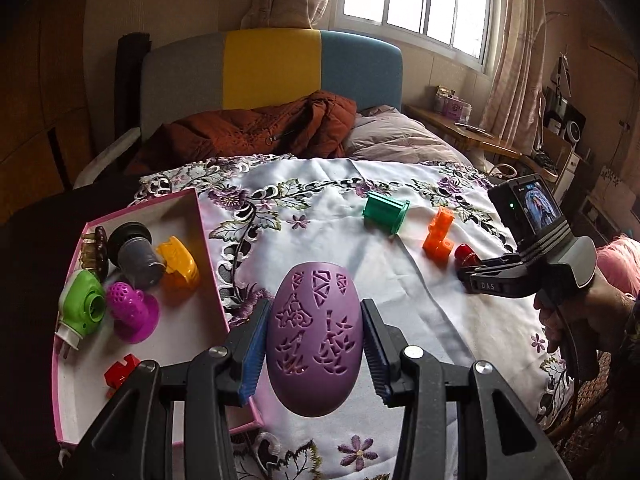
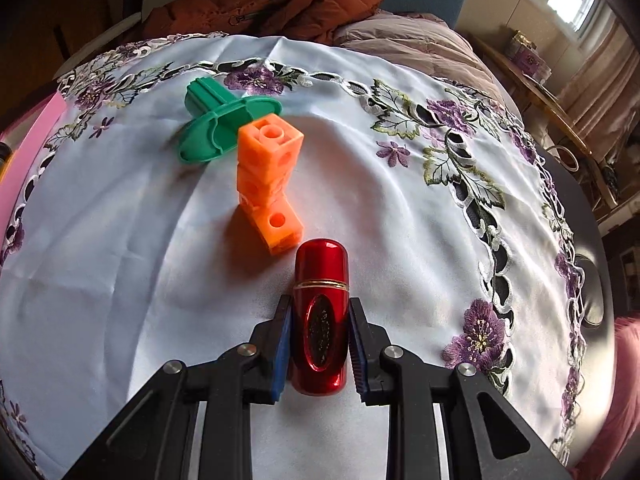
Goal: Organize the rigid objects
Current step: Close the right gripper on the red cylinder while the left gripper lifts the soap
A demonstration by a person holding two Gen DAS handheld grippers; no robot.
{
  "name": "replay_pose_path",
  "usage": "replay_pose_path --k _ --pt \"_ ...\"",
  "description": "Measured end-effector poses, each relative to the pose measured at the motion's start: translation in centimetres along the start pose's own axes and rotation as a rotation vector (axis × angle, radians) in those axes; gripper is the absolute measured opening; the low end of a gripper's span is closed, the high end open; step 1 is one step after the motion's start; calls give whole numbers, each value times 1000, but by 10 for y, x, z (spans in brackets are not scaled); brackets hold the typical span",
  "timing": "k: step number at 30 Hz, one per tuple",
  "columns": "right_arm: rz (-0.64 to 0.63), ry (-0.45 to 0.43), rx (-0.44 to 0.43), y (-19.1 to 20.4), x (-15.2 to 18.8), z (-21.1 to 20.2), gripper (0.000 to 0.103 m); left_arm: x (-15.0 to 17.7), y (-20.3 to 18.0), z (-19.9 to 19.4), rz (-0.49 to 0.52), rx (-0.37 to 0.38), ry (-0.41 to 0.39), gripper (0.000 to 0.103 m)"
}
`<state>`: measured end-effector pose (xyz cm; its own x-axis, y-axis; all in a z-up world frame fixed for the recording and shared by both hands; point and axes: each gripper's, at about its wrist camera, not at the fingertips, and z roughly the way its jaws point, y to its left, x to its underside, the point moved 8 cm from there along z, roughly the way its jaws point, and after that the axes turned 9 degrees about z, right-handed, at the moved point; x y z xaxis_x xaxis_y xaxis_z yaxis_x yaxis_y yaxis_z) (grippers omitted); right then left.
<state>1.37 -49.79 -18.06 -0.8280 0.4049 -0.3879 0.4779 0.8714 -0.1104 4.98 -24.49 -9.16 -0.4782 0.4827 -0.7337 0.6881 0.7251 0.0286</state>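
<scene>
A purple egg-shaped shell [image 1: 315,338] with cut-out patterns is clamped between the blue pads of the left gripper [image 1: 316,350], held above the embroidered white cloth [image 1: 420,320] just beside the pink-rimmed box [image 1: 200,216]. Inside that box are seen a green piece [image 1: 82,306], a magenta piece [image 1: 132,312], a grey cylinder [image 1: 138,258], a yellow piece [image 1: 180,266] and a red block [image 1: 120,372]. A red metallic capsule [image 2: 320,320] lying on the cloth is enclosed by the right gripper [image 2: 320,344], both pads pressed against its sides. Just beyond it stands an orange block piece [image 2: 268,176], with a green spool [image 2: 220,124] behind.
</scene>
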Motion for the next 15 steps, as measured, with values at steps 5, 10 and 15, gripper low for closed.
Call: replay_pose_path --k 5,10,15 --pt "-16 -8 13 0 -1 1 27 3 12 -6 -22 -17 4 44" --pt "-17 -5 19 0 -1 1 26 10 22 -9 -36 -37 15 44" --pt "-56 -18 46 4 -1 0 26 16 32 -13 -54 -51 24 44"
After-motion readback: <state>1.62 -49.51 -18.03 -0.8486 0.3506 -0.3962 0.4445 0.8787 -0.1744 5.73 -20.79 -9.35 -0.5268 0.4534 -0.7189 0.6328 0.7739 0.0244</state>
